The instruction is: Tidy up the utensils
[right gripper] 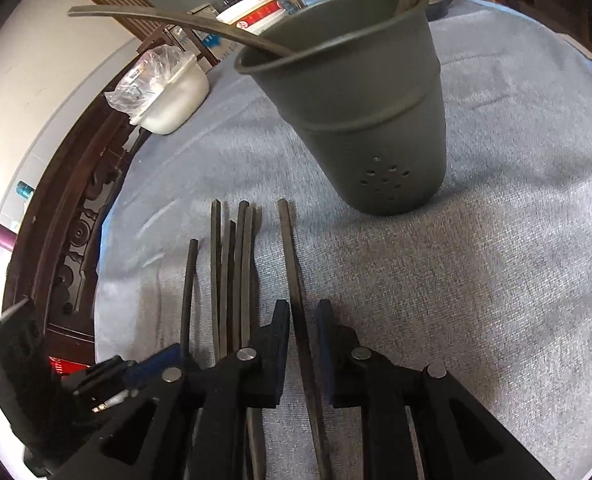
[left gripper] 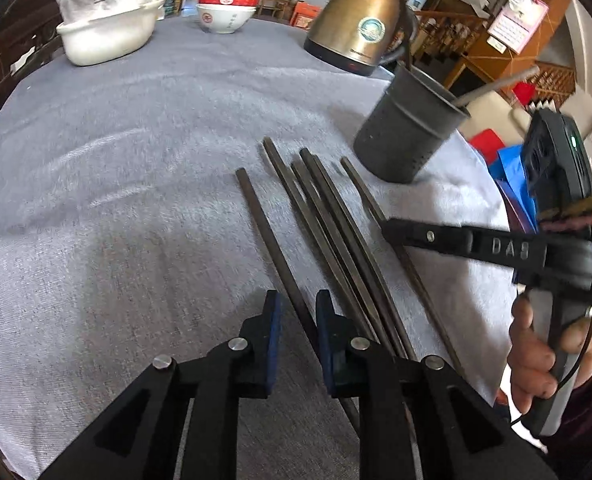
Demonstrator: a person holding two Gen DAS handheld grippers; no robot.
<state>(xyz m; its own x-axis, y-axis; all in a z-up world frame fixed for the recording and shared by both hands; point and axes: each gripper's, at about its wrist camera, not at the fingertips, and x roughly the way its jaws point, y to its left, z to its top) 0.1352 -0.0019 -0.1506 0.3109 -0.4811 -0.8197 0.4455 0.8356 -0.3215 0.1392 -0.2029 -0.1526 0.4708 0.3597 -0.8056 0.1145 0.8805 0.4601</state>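
Several dark chopsticks (left gripper: 328, 216) lie side by side on the grey tablecloth (left gripper: 136, 160). A dark grey perforated utensil cup (left gripper: 406, 128) stands just beyond them and holds two chopsticks (right gripper: 168, 20). My left gripper (left gripper: 298, 308) is open, its jaws on either side of the leftmost chopstick (left gripper: 272, 236). My right gripper (right gripper: 303, 314) is open, its jaws on either side of the rightmost chopstick (right gripper: 296, 280). In the left wrist view the right gripper's finger (left gripper: 436, 236) reaches in over that chopstick. The cup (right gripper: 360, 112) stands close ahead of the right gripper.
A gold electric kettle (left gripper: 356, 24) stands behind the cup. Stacked red and white bowls (left gripper: 228, 4) and a white dish with plastic wrap (left gripper: 108, 24) sit at the table's far side. The table edge curves close on the right (left gripper: 492, 184).
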